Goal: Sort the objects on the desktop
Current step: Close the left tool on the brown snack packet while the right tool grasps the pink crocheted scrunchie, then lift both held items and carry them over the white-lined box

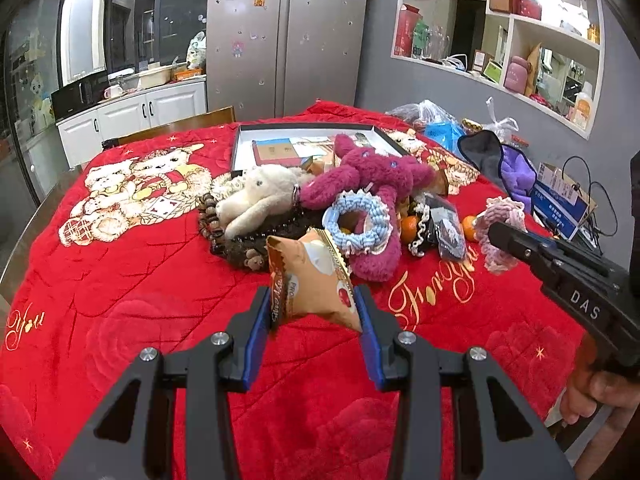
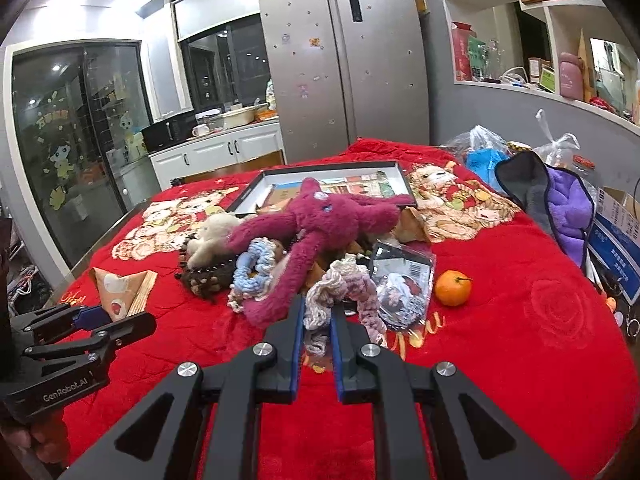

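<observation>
My left gripper (image 1: 314, 300) is shut on an orange snack packet (image 1: 312, 276) and holds it above the red blanket; the packet also shows in the right wrist view (image 2: 120, 292). My right gripper (image 2: 316, 312) is shut on a pink-and-white crocheted scrunchie (image 2: 344, 284), which also shows in the left wrist view (image 1: 500, 232). The pile behind holds a magenta plush toy (image 1: 372, 184), a cream plush toy (image 1: 260, 196), a blue crocheted ring (image 1: 356, 220), a bead bracelet (image 1: 210, 220) and a dark packaged item (image 2: 404, 284). A tangerine (image 2: 453, 288) lies to the right.
A black-framed shallow box (image 1: 308, 140) with cards lies behind the pile. Grey and purple cloths (image 2: 560, 200), plastic bags (image 2: 480, 144) and a blue-white carton (image 2: 616, 248) crowd the table's right side. A fridge (image 2: 348, 60) stands beyond.
</observation>
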`<move>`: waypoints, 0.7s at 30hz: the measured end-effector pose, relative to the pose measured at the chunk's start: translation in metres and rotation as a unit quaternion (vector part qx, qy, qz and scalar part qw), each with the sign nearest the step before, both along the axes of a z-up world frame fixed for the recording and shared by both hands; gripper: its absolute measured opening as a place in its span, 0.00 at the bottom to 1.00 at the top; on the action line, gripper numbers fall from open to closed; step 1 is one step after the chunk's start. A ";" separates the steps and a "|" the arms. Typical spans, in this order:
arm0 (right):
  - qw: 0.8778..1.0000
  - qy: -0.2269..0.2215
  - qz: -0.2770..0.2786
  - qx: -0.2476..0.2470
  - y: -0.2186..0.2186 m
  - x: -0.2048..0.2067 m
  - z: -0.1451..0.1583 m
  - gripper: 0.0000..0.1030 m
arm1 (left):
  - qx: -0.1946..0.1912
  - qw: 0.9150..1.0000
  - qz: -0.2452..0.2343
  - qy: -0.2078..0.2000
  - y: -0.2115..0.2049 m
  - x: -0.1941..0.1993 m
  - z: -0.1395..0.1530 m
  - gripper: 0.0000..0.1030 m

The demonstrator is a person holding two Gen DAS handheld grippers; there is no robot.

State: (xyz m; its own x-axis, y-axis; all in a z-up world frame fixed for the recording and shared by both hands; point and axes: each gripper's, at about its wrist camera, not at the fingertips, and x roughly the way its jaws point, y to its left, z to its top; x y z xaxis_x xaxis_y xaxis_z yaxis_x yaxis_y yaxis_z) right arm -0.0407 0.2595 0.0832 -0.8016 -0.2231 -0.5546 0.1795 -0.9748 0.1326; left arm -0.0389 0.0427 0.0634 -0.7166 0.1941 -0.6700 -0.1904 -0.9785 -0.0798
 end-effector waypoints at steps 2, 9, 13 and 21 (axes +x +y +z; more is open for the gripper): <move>1.000 0.003 0.006 -0.001 -0.003 -0.001 0.002 0.12 | 0.000 1.000 -0.001 0.002 0.000 -0.002 0.004 0.40; 0.999 0.014 0.028 -0.011 -0.015 -0.018 0.018 0.12 | -0.001 1.000 -0.001 0.010 0.004 -0.026 0.023 0.40; 0.999 0.011 0.044 -0.022 -0.024 -0.039 0.026 0.12 | 0.001 1.000 0.007 0.009 0.007 -0.055 0.033 0.40; 0.998 0.014 0.051 -0.025 -0.036 -0.086 0.045 0.12 | -0.006 1.000 0.018 0.024 0.008 -0.115 0.057 0.40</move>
